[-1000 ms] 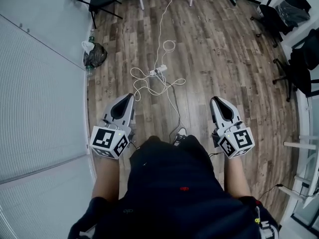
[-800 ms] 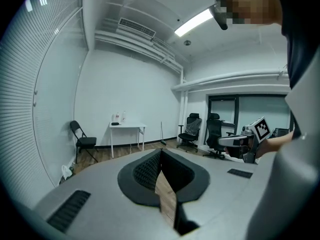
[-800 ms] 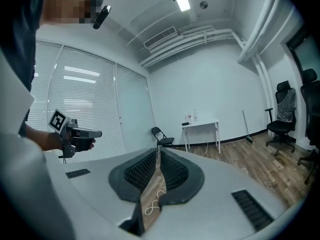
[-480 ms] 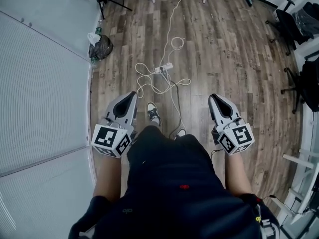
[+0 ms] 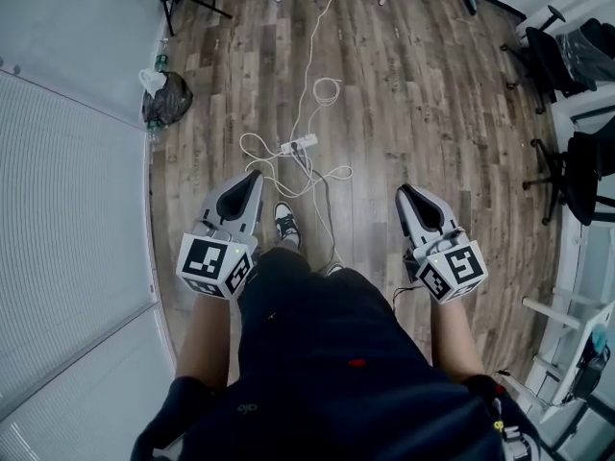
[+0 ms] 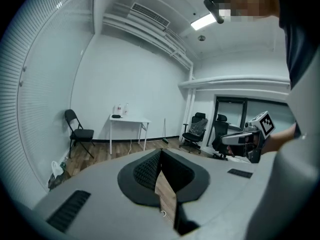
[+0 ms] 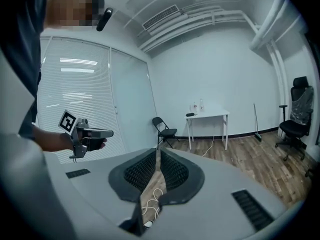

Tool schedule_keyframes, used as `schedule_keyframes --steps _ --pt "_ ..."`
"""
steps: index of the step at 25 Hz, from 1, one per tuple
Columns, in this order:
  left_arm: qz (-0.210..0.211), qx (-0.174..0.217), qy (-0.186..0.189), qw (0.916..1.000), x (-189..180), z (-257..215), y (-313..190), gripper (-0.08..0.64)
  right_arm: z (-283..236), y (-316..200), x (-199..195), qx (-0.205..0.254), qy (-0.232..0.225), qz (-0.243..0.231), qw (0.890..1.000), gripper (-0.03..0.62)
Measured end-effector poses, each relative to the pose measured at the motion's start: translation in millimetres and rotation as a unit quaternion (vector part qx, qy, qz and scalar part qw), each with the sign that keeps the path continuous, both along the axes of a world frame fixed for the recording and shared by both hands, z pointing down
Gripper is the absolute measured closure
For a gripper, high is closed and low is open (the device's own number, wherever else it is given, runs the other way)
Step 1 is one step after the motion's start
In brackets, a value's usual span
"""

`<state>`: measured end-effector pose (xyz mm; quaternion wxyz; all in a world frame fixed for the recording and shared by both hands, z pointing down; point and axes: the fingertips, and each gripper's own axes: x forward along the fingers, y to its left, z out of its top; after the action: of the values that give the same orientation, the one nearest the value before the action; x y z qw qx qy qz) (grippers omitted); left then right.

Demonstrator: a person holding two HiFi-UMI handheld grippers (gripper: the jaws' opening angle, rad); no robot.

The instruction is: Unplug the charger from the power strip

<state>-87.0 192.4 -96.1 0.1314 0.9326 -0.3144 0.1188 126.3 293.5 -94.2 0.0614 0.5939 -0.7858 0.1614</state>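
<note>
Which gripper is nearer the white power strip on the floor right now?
Left. In the head view the left gripper sits just below-left of the power strip; the right gripper is farther off, to its lower right. Neither touches it.

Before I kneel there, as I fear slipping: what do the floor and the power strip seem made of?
Floor: wood-look planks, grey-brown grain, low sheen; laminate or vinyl, possibly wood.
Power strip: white and smooth, likely plastic; too small to be sure.

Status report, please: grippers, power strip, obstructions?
Left gripper, right gripper: shut, empty. Power strip on floor ahead, untouched. Loose cable tangled beside it, shoe nearer.
</note>
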Motion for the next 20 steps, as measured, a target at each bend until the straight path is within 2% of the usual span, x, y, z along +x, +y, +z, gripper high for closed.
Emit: schedule_keyframes --steps 5,8,14,17,20 --pt "0.019 -0.018 -0.002 0.9997 -12.2 27.9 -83.7 0.540 10.7 -91.7 -19.9 -0.014 0.015 -0.009 1.000 0.551" --pt "0.011 -0.031 -0.003 0.9995 -27.1 51.7 -123.3 0.540 27.3 -141.8 -31.9 -0.020 0.018 -0.007 1.000 0.551" --pt "-0.005 -0.082 -0.018 0.9965 -40.9 115.6 -161.7 0.540 92.0 -213.0 -50.7 -0.062 0.039 -0.059 0.996 0.549" --pt "-0.026 -0.111 -0.019 0.9933 -42.4 149.0 -179.3 0.540 131.9 -244.2 -46.6 -0.087 0.044 -0.077 0.992 0.549" --pt "-0.041 -0.118 -0.026 0.9918 -33.6 183.9 -193.8 0.540 174.6 -267.0 -38.2 -0.103 0.044 -0.095 0.989 0.549"
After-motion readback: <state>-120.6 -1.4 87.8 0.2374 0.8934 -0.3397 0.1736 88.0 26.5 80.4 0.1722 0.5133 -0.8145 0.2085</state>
